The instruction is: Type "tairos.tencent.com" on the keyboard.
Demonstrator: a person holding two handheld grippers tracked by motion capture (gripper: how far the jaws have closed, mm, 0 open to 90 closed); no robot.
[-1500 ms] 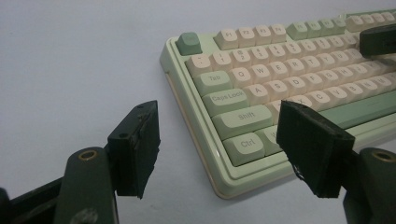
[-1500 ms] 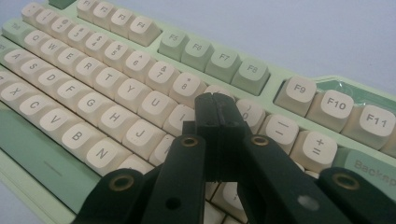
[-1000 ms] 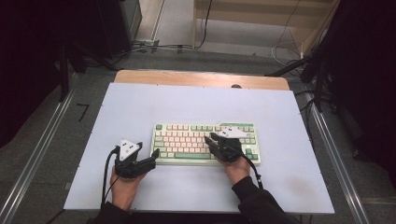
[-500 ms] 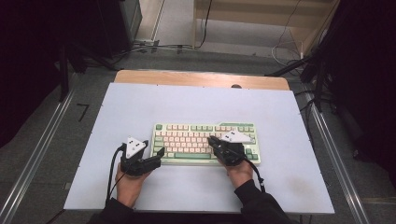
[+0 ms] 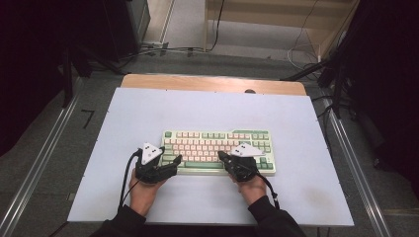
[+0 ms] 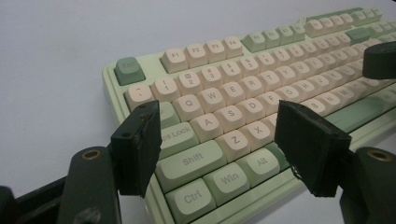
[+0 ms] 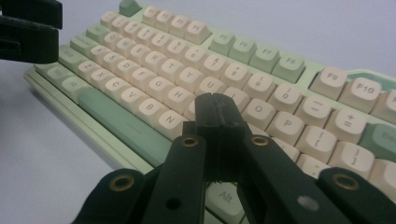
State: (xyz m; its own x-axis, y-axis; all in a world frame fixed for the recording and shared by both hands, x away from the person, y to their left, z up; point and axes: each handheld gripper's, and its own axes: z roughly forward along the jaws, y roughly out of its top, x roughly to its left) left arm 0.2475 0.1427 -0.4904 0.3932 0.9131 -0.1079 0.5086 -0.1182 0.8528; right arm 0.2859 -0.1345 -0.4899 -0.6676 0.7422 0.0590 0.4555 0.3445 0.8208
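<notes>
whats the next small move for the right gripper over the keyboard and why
Probably ease the right gripper straight down to press a key with its tip. Its jaws have just closed with nothing between them, forming one blunt point that hangs over the keyboard around J, K and M. The left gripper waits open over the left-hand keys.

The keyboard [image 6: 261, 107] runs off the right edge in the left gripper view, and the right gripper [image 7: 217, 109] covers a few keys in its own view. From the high view the key legends are way too small to read.
</notes>
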